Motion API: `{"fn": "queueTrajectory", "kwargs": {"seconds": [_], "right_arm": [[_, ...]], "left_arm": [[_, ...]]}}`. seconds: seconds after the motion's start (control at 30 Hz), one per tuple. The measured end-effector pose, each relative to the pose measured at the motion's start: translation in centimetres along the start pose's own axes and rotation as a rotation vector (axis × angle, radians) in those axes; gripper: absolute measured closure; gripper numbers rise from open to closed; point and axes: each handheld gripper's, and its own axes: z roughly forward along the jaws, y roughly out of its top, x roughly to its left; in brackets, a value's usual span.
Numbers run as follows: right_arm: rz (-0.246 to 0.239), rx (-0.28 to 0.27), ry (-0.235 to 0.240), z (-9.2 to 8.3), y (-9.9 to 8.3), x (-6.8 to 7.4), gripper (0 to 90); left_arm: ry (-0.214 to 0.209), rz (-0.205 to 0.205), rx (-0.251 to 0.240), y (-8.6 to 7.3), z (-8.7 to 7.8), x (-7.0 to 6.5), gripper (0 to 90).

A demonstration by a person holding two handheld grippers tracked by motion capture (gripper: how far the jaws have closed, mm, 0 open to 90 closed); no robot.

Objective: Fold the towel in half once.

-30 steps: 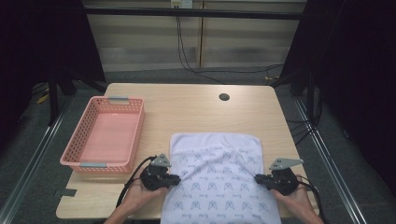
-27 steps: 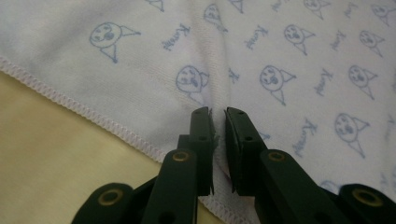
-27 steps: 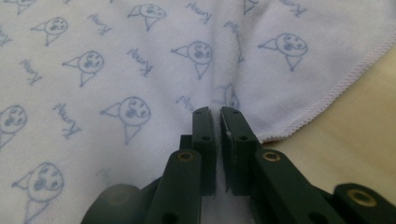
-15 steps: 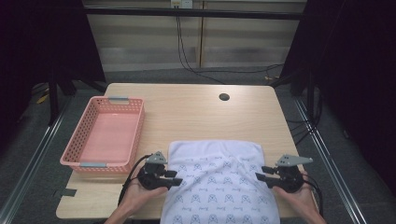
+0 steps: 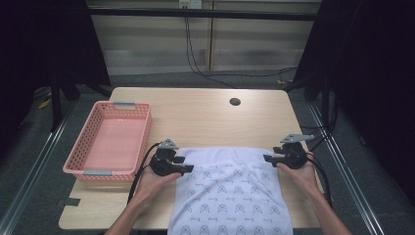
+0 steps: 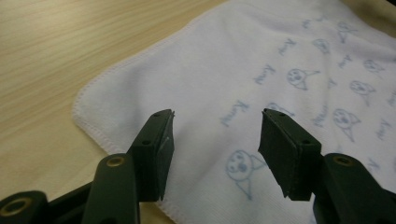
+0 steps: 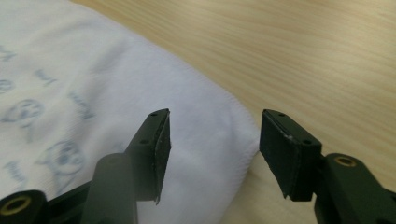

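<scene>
Lying folded on the table (image 5: 205,110), a white patterned towel (image 5: 230,191).

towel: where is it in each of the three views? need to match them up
High view: the white printed towel lies at the table's near edge, between the left gripper and the right gripper.
Left gripper view: it covers the centre and right, one corner at the left.
Right gripper view: it covers the left, its hemmed edge between the open jaws.
Shared landmark: the towel's blue cartoon print on the light wooden table.
</scene>
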Motion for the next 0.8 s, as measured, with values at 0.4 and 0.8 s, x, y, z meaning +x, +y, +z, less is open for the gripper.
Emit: {"fn": "queueTrajectory", "kwargs": {"seconds": [0.4,0.8], "right_arm": [[-0.019,0.014,-0.089,2.4,0.1,-1.7,41.1],[0.029,0.004,0.022,2.5,-0.3,-1.4,79.5]], "left_arm": [[0.072,-0.025,0.004,0.4,1.0,0.5,39.4],[0.119,-0.051,0.011,-0.1,1.0,1.6,36.8]]}}
